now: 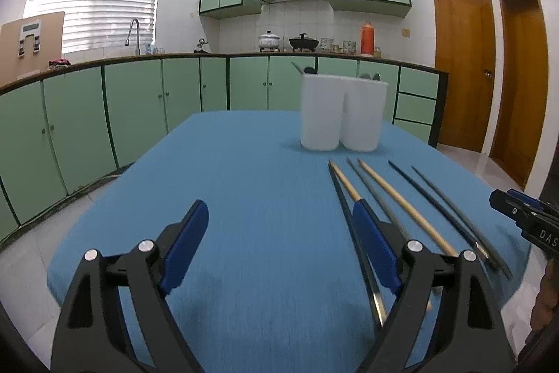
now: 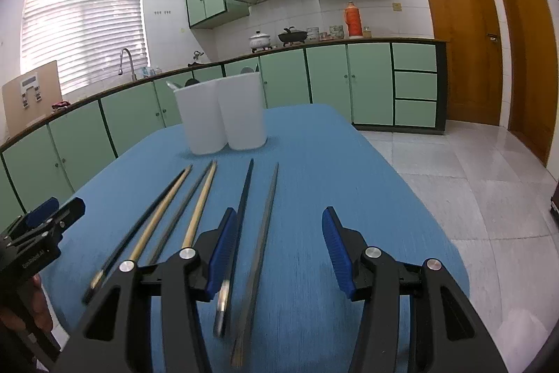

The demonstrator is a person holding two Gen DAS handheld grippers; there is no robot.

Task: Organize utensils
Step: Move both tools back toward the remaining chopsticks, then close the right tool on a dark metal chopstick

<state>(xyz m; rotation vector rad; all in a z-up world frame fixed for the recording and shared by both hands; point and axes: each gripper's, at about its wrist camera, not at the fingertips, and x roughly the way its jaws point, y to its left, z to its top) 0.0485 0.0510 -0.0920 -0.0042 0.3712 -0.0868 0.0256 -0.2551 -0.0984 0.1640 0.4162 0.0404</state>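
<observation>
Six chopsticks (image 2: 201,205) lie side by side on the blue surface (image 1: 244,198), near two white holders (image 1: 342,112); left claw (image 1: 279,226) gapes wide, empty; right claw (image 2: 277,233) parted, gripping nothing.

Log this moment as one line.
stage: approach | left gripper: open, empty | right gripper: open, empty | chopsticks: six on blue table | white holders: upright behind

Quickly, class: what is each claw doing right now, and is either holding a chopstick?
Left claw: open, holding nothing, only blue cloth between the fingers.
Right claw: open, holding nothing; a dark chopstick lies loose between its fingers.
</observation>
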